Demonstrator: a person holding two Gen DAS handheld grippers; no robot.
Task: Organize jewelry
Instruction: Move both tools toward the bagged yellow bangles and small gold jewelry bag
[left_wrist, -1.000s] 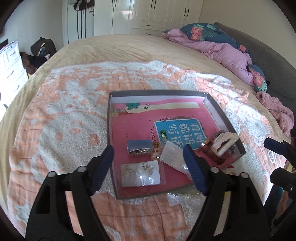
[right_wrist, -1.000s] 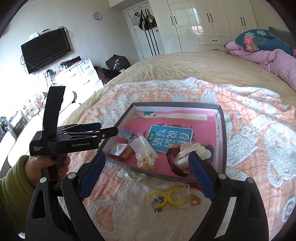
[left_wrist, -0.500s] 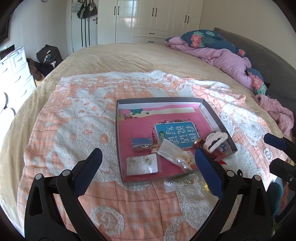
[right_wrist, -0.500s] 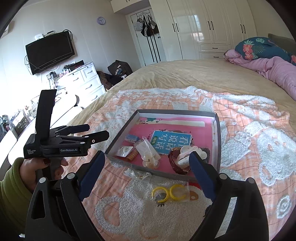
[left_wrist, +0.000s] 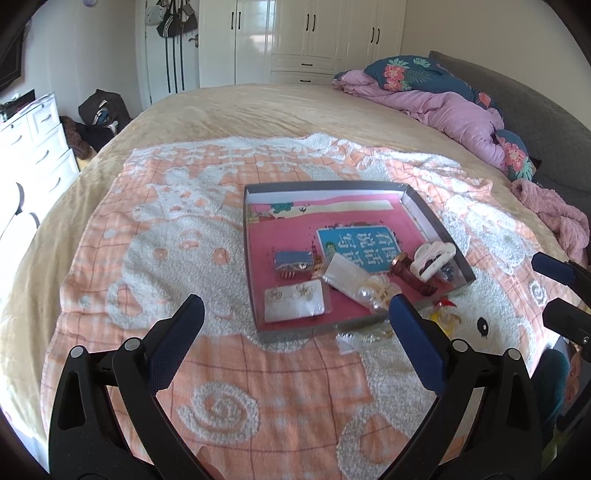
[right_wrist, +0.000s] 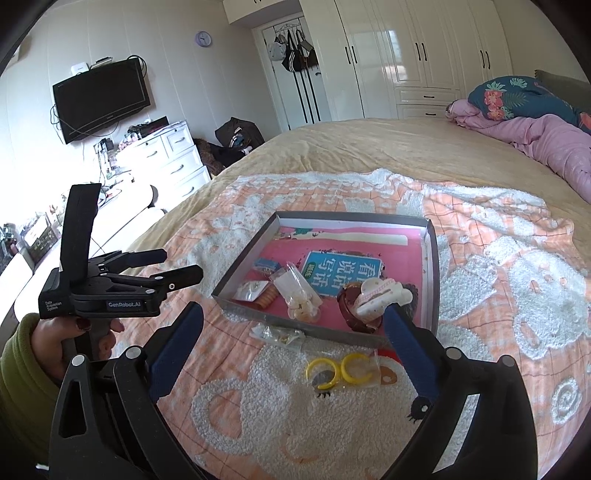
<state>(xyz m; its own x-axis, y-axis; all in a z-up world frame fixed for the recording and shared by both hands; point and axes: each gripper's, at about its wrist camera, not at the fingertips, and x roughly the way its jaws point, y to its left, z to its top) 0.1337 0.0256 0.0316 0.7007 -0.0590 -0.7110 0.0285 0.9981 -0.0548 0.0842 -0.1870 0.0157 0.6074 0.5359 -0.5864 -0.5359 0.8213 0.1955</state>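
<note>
A grey shallow box (left_wrist: 434, 218) with a pink lining lies on the blanket; it also shows in the right wrist view (right_wrist: 325, 216). Inside lie an earring card (left_wrist: 294, 305), a blue hair comb (left_wrist: 293, 261), a clear bag of pearl pieces (left_wrist: 364, 282), a white hair claw (left_wrist: 433, 257) and a brown clip (right_wrist: 354, 314). Outside the box's near edge lie yellow hoop earrings (right_wrist: 338, 371) in a clear bag and a small clear bag of gold bits (right_wrist: 277, 334). My left gripper (left_wrist: 291, 332) is open and empty, above the blanket short of the box. My right gripper (right_wrist: 291, 339) is open and empty, over the loose bags.
An orange and white fleece blanket (left_wrist: 184, 258) covers the bed. A pink quilt and floral pillows (left_wrist: 443, 99) lie at the far right. White drawers (right_wrist: 166, 155) and a wall TV (right_wrist: 101, 98) stand to the left, wardrobes (left_wrist: 314, 37) behind.
Both grippers have pulled back and up from the box, so it looks smaller and farther. Both stay open and empty. The items have not moved.
</note>
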